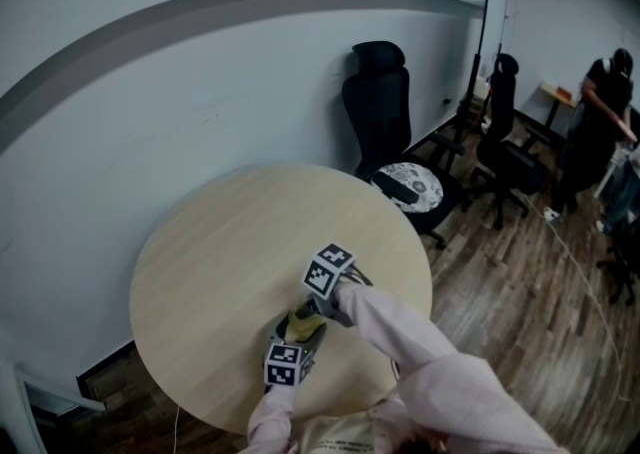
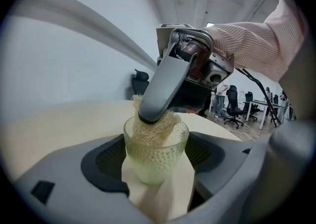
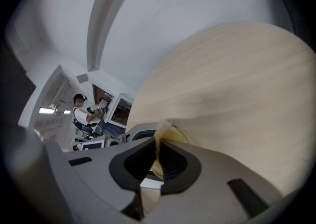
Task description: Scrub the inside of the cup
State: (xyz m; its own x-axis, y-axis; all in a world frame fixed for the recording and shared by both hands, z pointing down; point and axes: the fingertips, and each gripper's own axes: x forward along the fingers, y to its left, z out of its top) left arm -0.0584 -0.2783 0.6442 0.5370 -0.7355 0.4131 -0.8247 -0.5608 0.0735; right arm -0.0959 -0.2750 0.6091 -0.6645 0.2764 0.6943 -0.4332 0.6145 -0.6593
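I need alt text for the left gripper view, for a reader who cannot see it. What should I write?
The left gripper holds an upright pale green textured glass cup between its jaws, while the right gripper presses a tan fibrous scrubber into the cup's mouth. Behind lie a light wooden table and office chairs.

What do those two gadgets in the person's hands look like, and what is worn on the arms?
The left hand-held gripper and the right hand-held gripper are grey, with two broad rounded jaws lined with black textured pads. Each carries a cube of black-and-white square markers. The sleeves are pale pink with fine stripes.
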